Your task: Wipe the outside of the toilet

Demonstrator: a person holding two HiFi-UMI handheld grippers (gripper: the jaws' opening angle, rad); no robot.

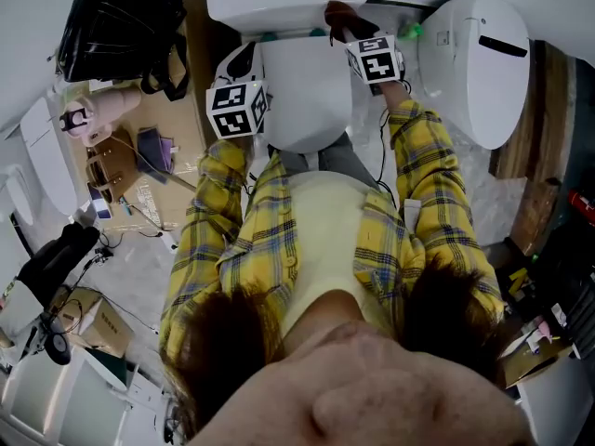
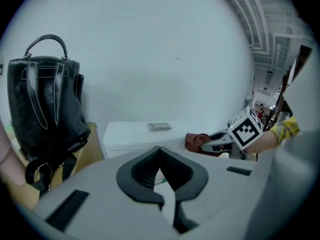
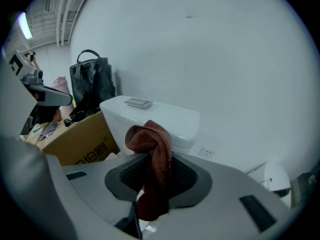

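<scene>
Firmly, the right claw (image 3: 156, 160) clamps a brown cloth (image 3: 149, 136), whose bunched end sticks out toward the white toilet tank (image 3: 172, 115) just beyond. The left claw (image 2: 160, 150) is closed, holding nothing.

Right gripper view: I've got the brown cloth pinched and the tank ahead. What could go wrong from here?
1. The brown ribbed cloth is bunched narrow in the right gripper; it may slip out, or bare jaw edges could scrape the white ceramic toilet tank.
2. The black leather backpack and brown cardboard box sit close beside the tank; wiping that side could knock them.
3. The silver flush plate on the lid could get pressed.
</scene>
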